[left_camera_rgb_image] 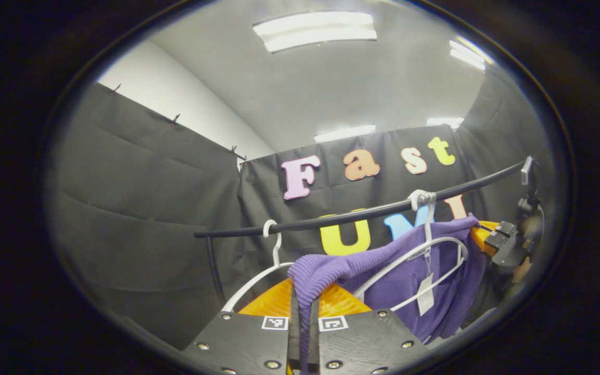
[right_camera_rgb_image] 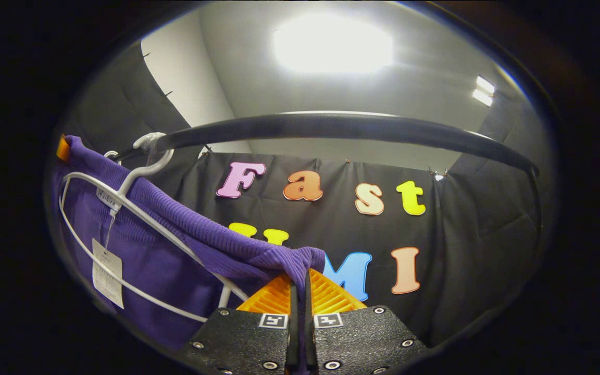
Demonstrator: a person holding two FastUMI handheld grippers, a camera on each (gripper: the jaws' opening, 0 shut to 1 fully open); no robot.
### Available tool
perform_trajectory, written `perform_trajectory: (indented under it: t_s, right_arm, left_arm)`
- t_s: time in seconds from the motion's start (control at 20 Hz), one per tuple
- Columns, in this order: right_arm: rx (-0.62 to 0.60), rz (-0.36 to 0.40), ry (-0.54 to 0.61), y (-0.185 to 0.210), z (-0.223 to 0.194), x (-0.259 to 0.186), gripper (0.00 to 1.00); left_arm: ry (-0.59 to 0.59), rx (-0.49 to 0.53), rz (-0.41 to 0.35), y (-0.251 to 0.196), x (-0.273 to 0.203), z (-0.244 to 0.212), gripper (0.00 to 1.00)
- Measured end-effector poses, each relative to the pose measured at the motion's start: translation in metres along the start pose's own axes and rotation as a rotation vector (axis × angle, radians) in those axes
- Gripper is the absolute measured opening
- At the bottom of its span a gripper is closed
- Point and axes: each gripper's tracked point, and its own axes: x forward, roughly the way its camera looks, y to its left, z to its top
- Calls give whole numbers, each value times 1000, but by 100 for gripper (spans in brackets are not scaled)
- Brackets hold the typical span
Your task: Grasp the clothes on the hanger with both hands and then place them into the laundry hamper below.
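A black clothes rail [left_camera_rgb_image: 362, 212] runs across the booth, with open air above it up to the ceiling. Two white hangers hook over it: an empty hanger [left_camera_rgb_image: 258, 278] near the rail's left end, and beside it a second hanger [left_camera_rgb_image: 420, 255] carrying a purple ribbed garment [left_camera_rgb_image: 409, 281] with a paper tag [left_camera_rgb_image: 426, 294]. The stretched fabric fills the space under the rail between the left gripper [left_camera_rgb_image: 304, 312] and the right gripper [right_camera_rgb_image: 300, 297], each closed on a fold. The black cloth wall [left_camera_rgb_image: 138, 219] stands behind the rail. In the right gripper view, the rail's right stretch is bare, with open space beneath.
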Motion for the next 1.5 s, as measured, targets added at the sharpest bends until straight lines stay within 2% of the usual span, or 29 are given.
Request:
perform_trajectory:
  t_s: [0.2, 0.25, 0.6, 0.8, 0.9, 1.1, 1.25, 1.5]
  right_arm:
    - [41, 20, 54, 5, -14, 2, 3]
    - [61, 30, 66, 5, -20, 7, 4]
    - [185, 39, 136, 10, -49, 22, 3]
    - [262, 76, 191, 13, -68, 26, 3]
    - [334, 93, 230, 16, -80, 26, 3]
    - [373, 117, 284, 23, -98, 15, 3]
    - [466, 127, 323, 31, -106, 13, 4]
    - [554, 159, 386, 45, -122, 15, 4]
  left_arm:
    - [15, 23, -47, -2, -1, -3, 11]
    - [18, 26, -51, -2, 1, -3, 6]
    - [41, 29, -112, -9, 10, -15, 6]
    - [50, -6, -166, -16, 8, -20, 6]
    - [51, 3, -174, -19, 4, -19, 6]
    - [44, 21, -175, -20, 1, -17, 6]
    - [29, 33, -172, -20, -5, -9, 6]
    - [17, 57, -187, -24, -12, -2, 6]
